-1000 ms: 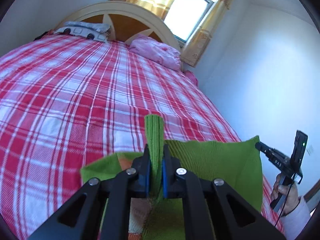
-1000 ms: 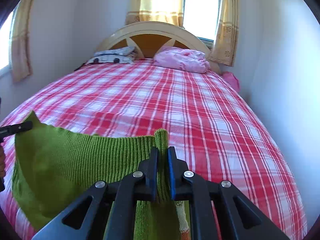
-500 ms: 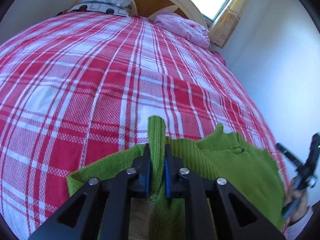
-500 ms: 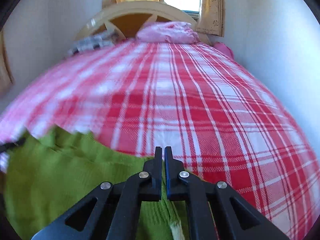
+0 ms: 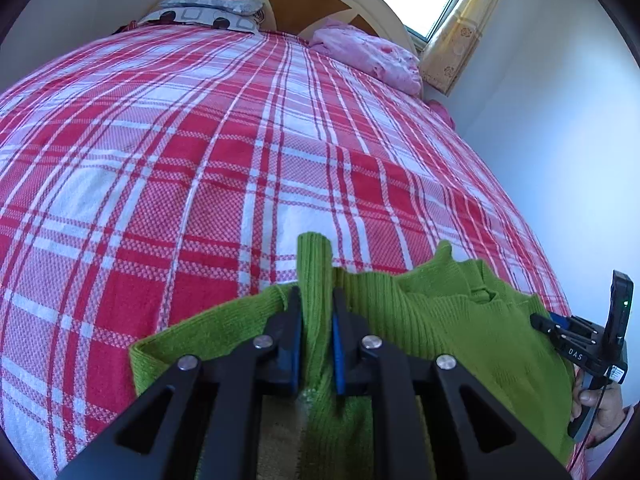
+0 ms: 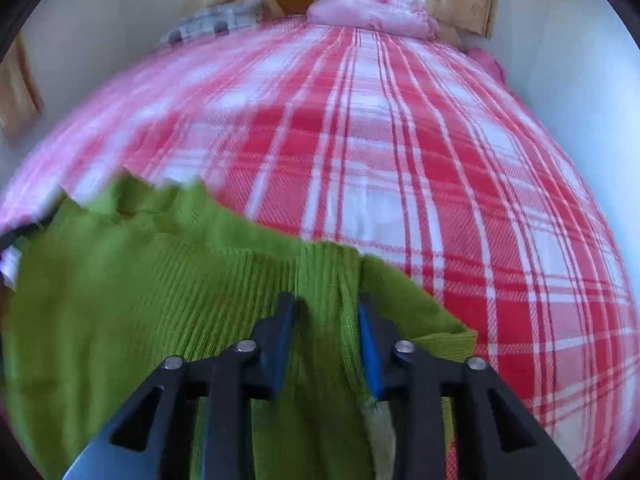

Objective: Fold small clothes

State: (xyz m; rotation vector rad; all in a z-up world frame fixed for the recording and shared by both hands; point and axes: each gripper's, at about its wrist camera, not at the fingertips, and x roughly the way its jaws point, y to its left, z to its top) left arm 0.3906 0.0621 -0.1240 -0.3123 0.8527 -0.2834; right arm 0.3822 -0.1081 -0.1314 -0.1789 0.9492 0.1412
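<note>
Between the left gripper's (image 5: 316, 320) opening jaws a pinched ridge of the green ribbed sweater (image 5: 452, 320) still touches both pads. The right gripper's (image 6: 326, 332) jaws are opening too, visibly apart, with a loose fold between them. The sweater lies on the red plaid bedspread (image 5: 200, 168), near the bed's foot. Soft, light and stretchy, it should sag; best gripped at hem or shoulder edges.

One green knit garment (image 5: 460, 320), two claws (image 5: 316, 316) (image 6: 326, 320), one plaid bed (image 5: 240, 140), two pillows at twelve o'clock (image 5: 208, 14) (image 5: 368, 54), perhaps two curtains (image 5: 452, 40).
</note>
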